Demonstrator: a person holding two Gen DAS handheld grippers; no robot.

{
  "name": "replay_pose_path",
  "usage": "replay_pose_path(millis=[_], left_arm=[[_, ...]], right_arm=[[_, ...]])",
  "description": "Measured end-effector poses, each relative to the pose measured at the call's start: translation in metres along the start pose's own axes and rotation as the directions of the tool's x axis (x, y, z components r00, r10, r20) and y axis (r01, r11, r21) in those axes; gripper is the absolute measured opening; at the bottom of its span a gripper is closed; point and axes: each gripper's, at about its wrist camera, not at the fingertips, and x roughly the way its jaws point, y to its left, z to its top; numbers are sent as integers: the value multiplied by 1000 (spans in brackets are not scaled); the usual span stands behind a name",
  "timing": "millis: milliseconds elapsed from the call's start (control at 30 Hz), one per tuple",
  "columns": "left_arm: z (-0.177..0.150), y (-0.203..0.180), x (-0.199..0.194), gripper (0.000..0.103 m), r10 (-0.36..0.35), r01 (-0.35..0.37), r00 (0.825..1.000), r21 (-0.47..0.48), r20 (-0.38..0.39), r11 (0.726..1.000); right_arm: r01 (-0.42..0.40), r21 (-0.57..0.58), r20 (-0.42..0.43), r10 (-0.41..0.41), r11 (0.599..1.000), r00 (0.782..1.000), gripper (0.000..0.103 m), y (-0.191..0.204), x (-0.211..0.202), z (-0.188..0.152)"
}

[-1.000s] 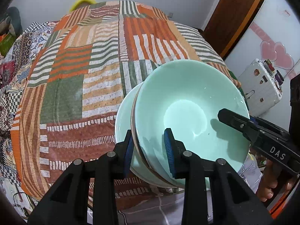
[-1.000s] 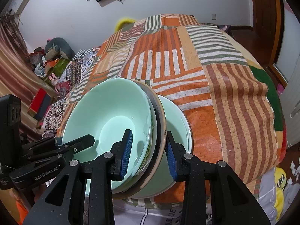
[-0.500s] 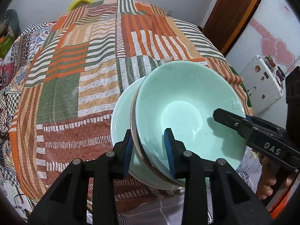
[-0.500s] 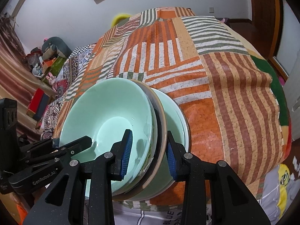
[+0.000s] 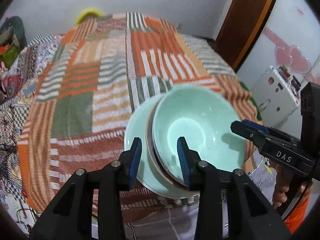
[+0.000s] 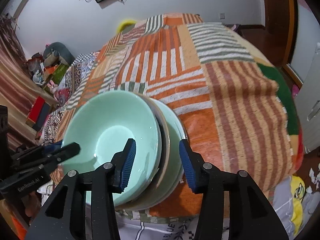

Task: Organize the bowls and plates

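A pale green bowl [image 5: 192, 124] [image 6: 112, 132] sits in a brown-rimmed plate [image 5: 149, 140] [image 6: 165, 140] on a pale green plate [image 5: 136, 128] [image 6: 174, 128]. The stack rests near the front edge of a striped patchwork blanket [image 5: 80, 100]. My left gripper [image 5: 159, 160] straddles the stack's left rim, its jaws opening, pads off the dishes. My right gripper [image 6: 158, 164] straddles the right rim with one pad inside the bowl; its jaws are opening too and grip nothing. Each gripper shows in the other's view, the right gripper [image 5: 250, 132] and the left gripper [image 6: 66, 150].
The blanket covers a bed that falls away just in front of the stack. A white suitcase [image 5: 280, 96] and a wooden door [image 5: 250, 20] stand to the right. Boxes and toys [image 6: 50, 64] crowd the left side. A yellow cushion [image 6: 298, 196] lies low on the right.
Both pairs of jaws have widened and let go of the stack's rims. My left gripper has lifted and drawn back, so the stack looks smaller and lower in its view.
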Motion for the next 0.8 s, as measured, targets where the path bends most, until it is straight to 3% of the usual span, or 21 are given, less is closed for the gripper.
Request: replay_pose_path(millis=[167, 300, 367, 467, 567, 733, 800], left_arm=[[6, -6, -51, 39, -2, 0, 990, 16, 140, 1000], [6, -14, -100, 48, -8, 1, 960, 26, 278, 1000], [4, -19, -123, 51, 4, -18, 938, 37, 347, 999], [-2, -27, -160, 57, 21, -50, 889, 51, 457, 997], [-8, -32, -184, 60, 22, -61, 854, 58, 520, 996], [-20, -33, -216, 84, 22, -60, 796, 44, 604, 997], [-26, -33, -224, 91, 34, -76, 774, 39, 632, 996]], right_arm=[[-1, -58, 113, 7, 998, 994, 42, 16, -46, 5], [-1, -110, 218, 25, 994, 976, 42, 32, -87, 8], [1, -134, 271, 36, 991, 962, 42, 42, -106, 9], [0, -170, 345, 59, 986, 937, 45, 56, -134, 6], [-5, -199, 402, 87, 980, 911, 49, 65, -155, 3], [-6, -242, 475, 123, 970, 871, 54, 79, -182, -3], [2, -260, 499, 132, 966, 856, 62, 83, -187, -5]])
